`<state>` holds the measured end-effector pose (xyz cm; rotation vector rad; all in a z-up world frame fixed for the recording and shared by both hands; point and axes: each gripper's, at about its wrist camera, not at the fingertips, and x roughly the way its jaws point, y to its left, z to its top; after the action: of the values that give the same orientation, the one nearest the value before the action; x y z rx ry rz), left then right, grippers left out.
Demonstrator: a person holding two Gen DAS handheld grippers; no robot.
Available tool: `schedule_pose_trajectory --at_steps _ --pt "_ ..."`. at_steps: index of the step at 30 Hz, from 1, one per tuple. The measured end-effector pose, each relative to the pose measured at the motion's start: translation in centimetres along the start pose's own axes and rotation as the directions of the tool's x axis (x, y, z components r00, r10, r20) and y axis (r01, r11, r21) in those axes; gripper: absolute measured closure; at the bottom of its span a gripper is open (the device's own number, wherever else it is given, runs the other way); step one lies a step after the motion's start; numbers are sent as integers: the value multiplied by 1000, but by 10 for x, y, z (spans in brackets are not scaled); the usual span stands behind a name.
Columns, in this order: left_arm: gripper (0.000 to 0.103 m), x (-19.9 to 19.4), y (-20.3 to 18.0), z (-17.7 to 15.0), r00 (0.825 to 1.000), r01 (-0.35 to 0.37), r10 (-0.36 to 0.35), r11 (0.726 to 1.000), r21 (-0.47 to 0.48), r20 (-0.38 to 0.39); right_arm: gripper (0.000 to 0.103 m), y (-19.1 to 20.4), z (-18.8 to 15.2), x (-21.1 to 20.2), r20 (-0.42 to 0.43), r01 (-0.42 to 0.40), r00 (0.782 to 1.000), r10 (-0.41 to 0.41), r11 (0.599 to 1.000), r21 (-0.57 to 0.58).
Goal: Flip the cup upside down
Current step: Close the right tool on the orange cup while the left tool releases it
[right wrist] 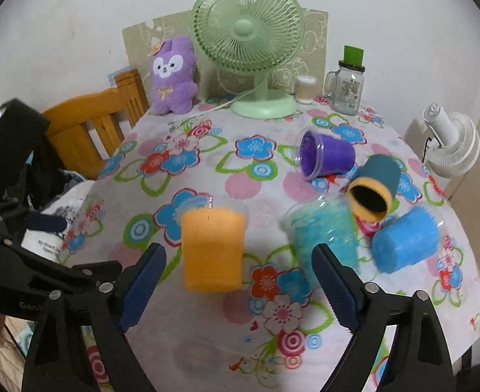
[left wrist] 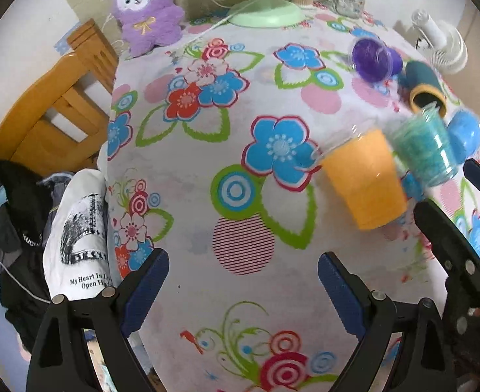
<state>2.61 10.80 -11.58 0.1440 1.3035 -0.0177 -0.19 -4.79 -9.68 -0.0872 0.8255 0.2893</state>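
Observation:
An orange cup (right wrist: 212,248) stands upright on the flowered tablecloth (right wrist: 207,170), just ahead of my right gripper (right wrist: 238,279), which is open and empty. It also shows in the left wrist view (left wrist: 364,179), to the right of my left gripper (left wrist: 243,290), which is open and empty over the cloth. A teal glitter cup (right wrist: 325,232) stands beside the orange one. A purple cup (right wrist: 326,156), a dark teal cup with an orange rim (right wrist: 375,189) and a blue cup (right wrist: 406,241) lie on their sides.
A green desk fan (right wrist: 249,45), a purple plush toy (right wrist: 173,75), a glass jar mug (right wrist: 347,88) and a cotton-swab box (right wrist: 305,89) stand at the far edge. A wooden chair (right wrist: 93,124) is at the left, a white fan (right wrist: 452,143) at the right.

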Motion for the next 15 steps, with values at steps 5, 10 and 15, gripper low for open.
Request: schedule_pose_trajectory --at_steps 5,10,15 --pt "9 27 8 -8 1000 -5 6 1000 18 -22 18 10 -21 24 0 9 1000 -9 1000 -3" --pt "9 46 16 -15 999 -13 13 1000 18 -43 23 19 -32 43 10 9 1000 -9 1000 5" --pt "9 52 22 -16 999 -2 2 1000 9 -48 27 19 -34 56 4 13 1000 -13 999 52"
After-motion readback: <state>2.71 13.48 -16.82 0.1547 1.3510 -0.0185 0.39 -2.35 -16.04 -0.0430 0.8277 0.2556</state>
